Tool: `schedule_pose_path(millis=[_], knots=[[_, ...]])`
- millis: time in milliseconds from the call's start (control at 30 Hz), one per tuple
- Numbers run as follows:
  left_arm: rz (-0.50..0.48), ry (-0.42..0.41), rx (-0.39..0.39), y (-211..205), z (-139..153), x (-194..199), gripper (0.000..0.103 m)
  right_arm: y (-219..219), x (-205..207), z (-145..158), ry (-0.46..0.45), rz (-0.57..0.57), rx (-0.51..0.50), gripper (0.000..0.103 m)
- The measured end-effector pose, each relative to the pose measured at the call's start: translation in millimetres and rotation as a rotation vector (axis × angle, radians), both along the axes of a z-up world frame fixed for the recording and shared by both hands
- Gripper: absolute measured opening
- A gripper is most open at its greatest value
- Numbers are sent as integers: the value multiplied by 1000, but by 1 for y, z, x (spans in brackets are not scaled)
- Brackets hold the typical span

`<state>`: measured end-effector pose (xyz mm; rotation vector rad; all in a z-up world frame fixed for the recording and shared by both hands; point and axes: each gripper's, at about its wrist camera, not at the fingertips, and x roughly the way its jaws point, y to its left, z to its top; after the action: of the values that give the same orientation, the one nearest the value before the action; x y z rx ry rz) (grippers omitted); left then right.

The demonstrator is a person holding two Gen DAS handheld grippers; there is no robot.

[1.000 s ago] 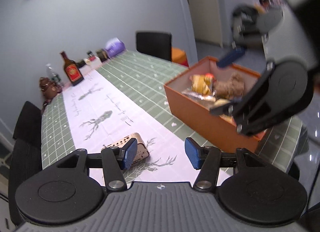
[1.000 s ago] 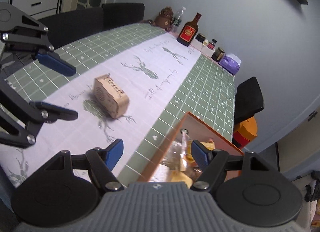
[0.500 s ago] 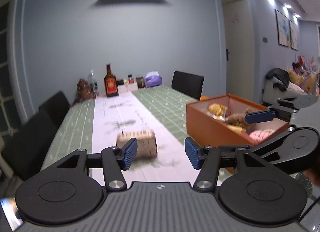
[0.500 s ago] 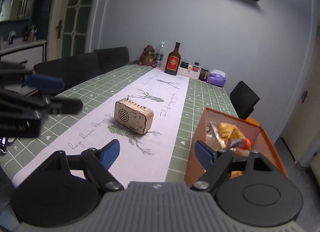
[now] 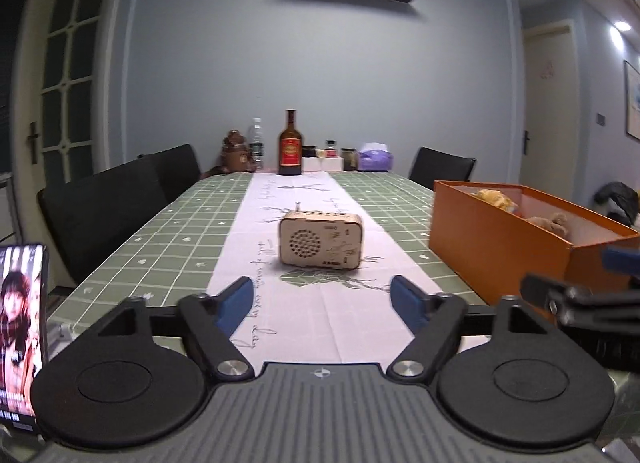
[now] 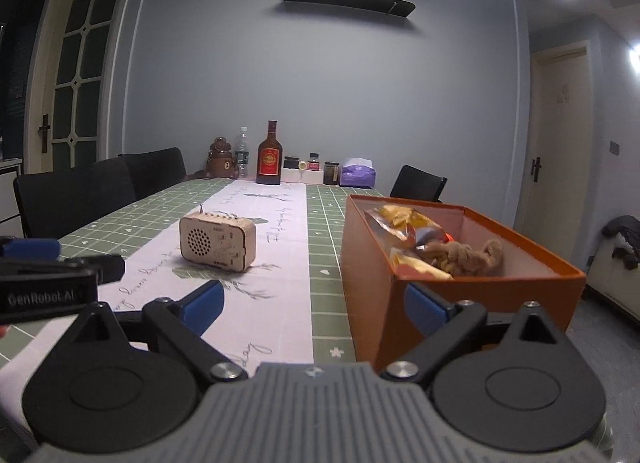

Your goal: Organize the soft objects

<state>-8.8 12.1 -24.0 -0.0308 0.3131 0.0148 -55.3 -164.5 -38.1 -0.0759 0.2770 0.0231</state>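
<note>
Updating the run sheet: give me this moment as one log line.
left gripper: opening, empty | right gripper: opening, empty | orange box: plush toy, snack bags inside | wooden radio: on runner, untouched

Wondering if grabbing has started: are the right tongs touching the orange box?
Cannot tell. In the right wrist view the opening right tongs hold nothing, but one pad overlaps the orange box, hiding any gap.

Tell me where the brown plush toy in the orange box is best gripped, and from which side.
Judging by the right wrist view, take the brown plush toy by its bulky middle, coming down from above: the orange box walls block the sides, and snack bags crowd its far side. The right gripper, jaws opening with nothing between them, sits nearest.
</note>
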Motion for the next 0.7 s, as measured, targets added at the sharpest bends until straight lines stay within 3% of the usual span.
schedule_pose_path(millis=[267, 700], knots=[[-6, 76, 17, -7, -18, 3, 93, -1, 9, -19, 59, -34, 36, 98], [8, 109, 22, -8, -20, 2, 93, -1, 3, -17, 52, -32, 55, 99]])
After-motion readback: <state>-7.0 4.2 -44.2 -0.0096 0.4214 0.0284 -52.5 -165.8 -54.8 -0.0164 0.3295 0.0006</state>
